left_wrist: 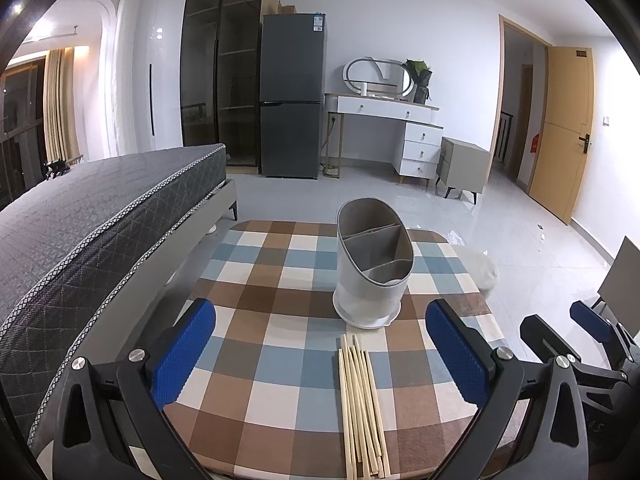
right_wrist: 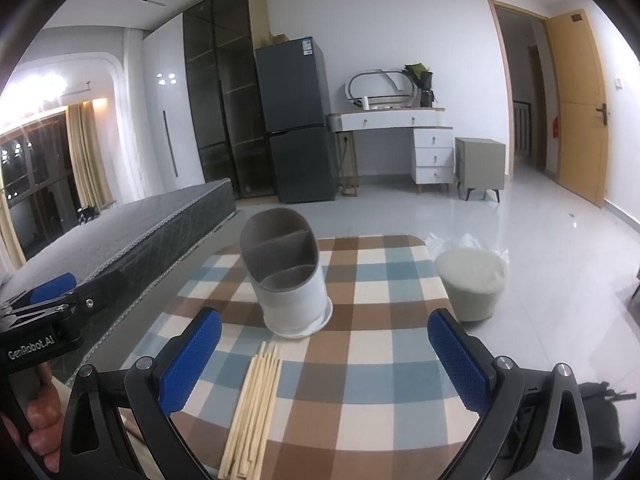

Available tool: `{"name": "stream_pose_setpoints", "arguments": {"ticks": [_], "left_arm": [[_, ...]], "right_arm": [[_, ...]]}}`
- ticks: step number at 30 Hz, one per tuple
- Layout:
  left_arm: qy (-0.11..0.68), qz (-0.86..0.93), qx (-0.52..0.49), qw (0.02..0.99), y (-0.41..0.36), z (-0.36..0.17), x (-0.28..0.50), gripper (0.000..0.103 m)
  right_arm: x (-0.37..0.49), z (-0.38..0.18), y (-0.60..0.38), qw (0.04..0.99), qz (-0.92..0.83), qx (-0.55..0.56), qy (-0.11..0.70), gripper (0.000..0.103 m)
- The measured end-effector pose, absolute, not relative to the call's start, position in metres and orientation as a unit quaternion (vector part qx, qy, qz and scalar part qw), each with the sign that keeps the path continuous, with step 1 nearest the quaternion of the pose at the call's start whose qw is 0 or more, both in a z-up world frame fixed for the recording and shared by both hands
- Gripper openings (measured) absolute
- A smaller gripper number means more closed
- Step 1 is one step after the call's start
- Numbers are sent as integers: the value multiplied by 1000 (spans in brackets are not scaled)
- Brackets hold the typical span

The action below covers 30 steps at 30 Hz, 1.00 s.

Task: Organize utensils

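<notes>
Both grippers, left (left_wrist: 320,356) & right (right_wrist: 324,360), were held wide apart w/ nothing gripped; chopsticks (left_wrist: 362,408) were best pinched mid-length, then stood in the holder (left_wrist: 374,268) on the desk (left_wrist: 264,308).

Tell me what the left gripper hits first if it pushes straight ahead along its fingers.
Probably the grey oval utensil holder; the open left gripper points toward it over the pale wooden chopsticks lying on the checked tablecloth. Depth is unclear.
</notes>
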State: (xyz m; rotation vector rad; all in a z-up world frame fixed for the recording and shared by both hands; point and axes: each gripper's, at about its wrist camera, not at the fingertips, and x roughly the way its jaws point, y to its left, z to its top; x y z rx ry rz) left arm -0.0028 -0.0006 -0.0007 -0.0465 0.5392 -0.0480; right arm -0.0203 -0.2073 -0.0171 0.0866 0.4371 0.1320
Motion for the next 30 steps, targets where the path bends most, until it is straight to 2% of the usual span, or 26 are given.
{"name": "stream_pose_setpoints", "arguments": {"ticks": [5, 16, 21, 22, 27, 29, 30], "left_arm": [[291, -27, -29, 956, 1, -7, 7, 102], [462, -9, -107, 880, 29, -70, 87, 101], [542, -16, -106, 833, 26, -111, 114, 92], [552, -15, -102, 827, 24, -117, 116, 86], [593, -28, -80, 801, 9, -144, 127, 81], [604, -38, -67, 793, 0, -152, 130, 69], [608, -42, -62, 790, -3, -157, 133, 67]], "right_arm": [[-16, -18, -207, 970, 73, 55, 224, 103], [45, -26, -206, 956, 105, 82, 260, 103], [83, -33, -200, 948, 131, 103, 273, 103], [88, -35, -197, 947, 130, 95, 279, 103], [101, -59, -197, 939, 111, 70, 319, 103], [105, -64, -203, 931, 104, 82, 339, 103], [106, -65, -206, 929, 102, 88, 345, 103]]}}
